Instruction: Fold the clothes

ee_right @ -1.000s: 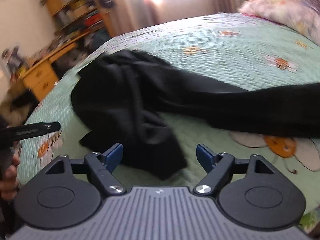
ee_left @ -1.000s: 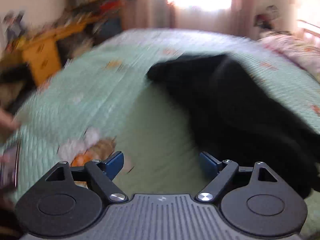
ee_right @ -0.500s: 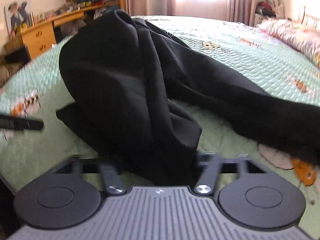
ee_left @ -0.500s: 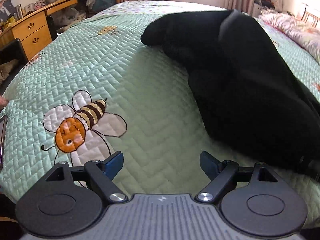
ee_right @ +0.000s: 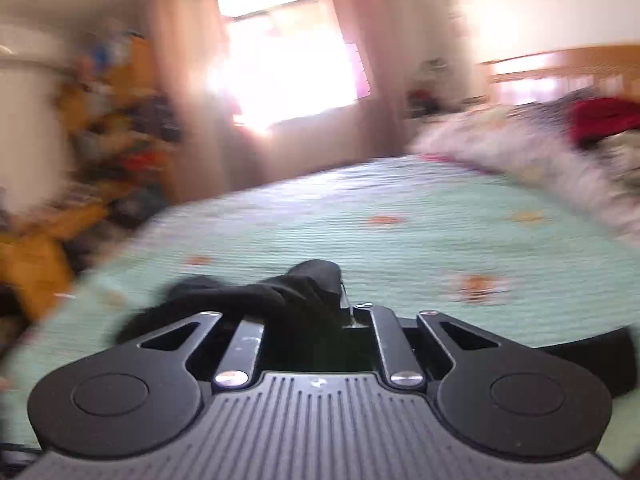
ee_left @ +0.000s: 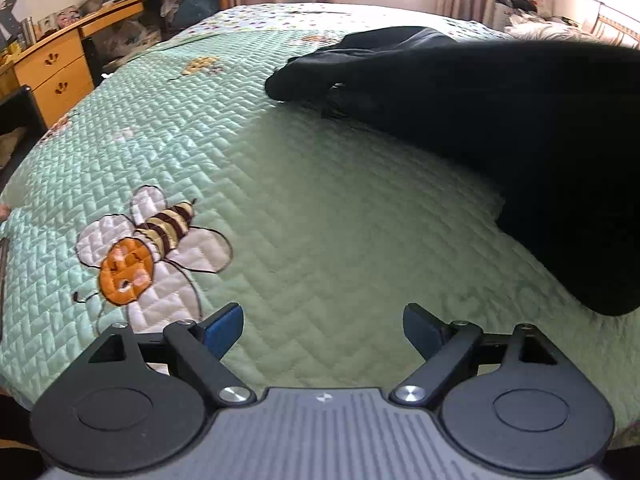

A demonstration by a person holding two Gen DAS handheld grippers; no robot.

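A black garment [ee_left: 500,112] lies across the right side of a green quilted bedspread [ee_left: 312,208] in the left wrist view, part of it raised off the bed at the right. My left gripper [ee_left: 323,326] is open low over bare quilt, left of the garment and touching nothing. In the blurred right wrist view my right gripper [ee_right: 316,308] is shut on a bunch of the black garment [ee_right: 260,300], which drapes over and hides its fingertips. The fabric hangs down to the bedspread [ee_right: 400,232].
A bee picture [ee_left: 148,248] is stitched into the quilt left of my left gripper. A wooden desk with drawers [ee_left: 56,72] runs along the left wall. Curtains and a bright window [ee_right: 288,64] lie beyond the bed. Pillows [ee_right: 520,160] sit at the far right.
My right gripper closed on the black garment and lifted it up. The garment's near part rose off the quilt in the left wrist view. My left gripper stayed open.
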